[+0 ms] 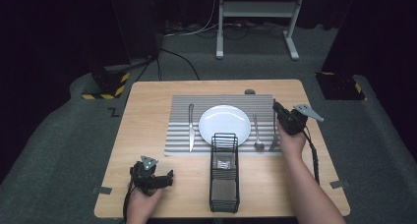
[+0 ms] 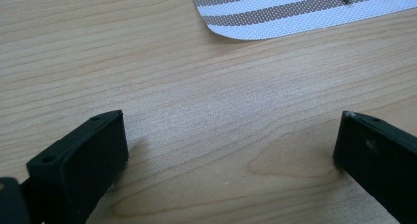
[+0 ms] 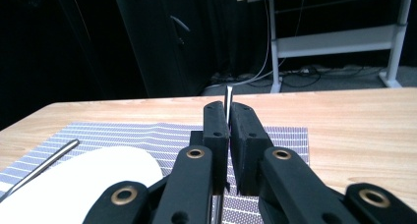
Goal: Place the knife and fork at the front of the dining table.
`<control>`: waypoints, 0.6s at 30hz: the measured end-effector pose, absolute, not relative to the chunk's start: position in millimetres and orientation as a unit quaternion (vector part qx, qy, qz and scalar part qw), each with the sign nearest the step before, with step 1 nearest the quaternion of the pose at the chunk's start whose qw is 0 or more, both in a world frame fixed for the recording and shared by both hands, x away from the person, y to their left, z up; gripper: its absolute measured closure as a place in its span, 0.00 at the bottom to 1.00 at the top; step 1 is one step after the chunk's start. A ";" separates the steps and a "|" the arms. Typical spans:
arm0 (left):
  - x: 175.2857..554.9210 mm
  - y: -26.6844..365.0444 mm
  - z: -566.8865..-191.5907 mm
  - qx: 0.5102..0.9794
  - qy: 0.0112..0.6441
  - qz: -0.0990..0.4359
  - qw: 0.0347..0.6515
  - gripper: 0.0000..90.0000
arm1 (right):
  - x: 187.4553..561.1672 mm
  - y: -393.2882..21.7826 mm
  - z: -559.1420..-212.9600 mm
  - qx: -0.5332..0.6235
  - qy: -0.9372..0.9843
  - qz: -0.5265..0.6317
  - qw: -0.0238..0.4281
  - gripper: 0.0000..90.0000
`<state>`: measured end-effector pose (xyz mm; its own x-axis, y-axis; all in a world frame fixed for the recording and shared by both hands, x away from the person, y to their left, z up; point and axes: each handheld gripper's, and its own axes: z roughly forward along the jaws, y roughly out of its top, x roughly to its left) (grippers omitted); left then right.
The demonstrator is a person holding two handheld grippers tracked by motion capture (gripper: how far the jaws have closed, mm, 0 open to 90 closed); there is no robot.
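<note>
While the right gripper (image 1: 278,111) clamps one fork (image 3: 228,97), one knife (image 1: 191,127), one spoon (image 1: 257,131) and one plate (image 1: 224,124) lie on the placemat (image 1: 179,140); the left gripper (image 1: 166,177) gapes open.

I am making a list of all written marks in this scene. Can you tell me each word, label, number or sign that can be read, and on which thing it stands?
"Z": a dark mark shaped like this letter on the grey floor left of the table; possibly only tape.
Yellow and black hazard stripes, without words, on a dark base beyond it.
No readable text on the plate, striped placemat, wire basket or grippers.
</note>
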<state>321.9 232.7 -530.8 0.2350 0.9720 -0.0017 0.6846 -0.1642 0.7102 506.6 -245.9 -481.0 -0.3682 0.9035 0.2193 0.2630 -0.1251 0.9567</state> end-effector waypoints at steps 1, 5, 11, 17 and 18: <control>321.9 232.7 -530.8 0.725 0.571 0.237 0.303 0.00 | 508.6 -245.6 -482.0 0.488 0.600 0.568 0.280 0.96; 321.9 232.7 -530.8 0.725 0.571 0.237 0.303 0.00 | 517.2 -243.5 -487.4 0.494 0.605 0.562 0.273 0.95; 321.9 232.8 -530.8 0.726 0.570 0.237 0.303 0.00 | 522.3 -240.6 -493.0 0.500 0.608 0.554 0.271 0.95; 321.6 232.9 -530.6 0.728 0.569 0.236 0.302 0.00 | 529.0 -237.2 -499.1 0.502 0.619 0.537 0.276 0.95; 321.6 232.9 -530.6 0.728 0.569 0.236 0.302 0.00 | 529.0 -237.2 -499.1 0.502 0.619 0.537 0.276 0.95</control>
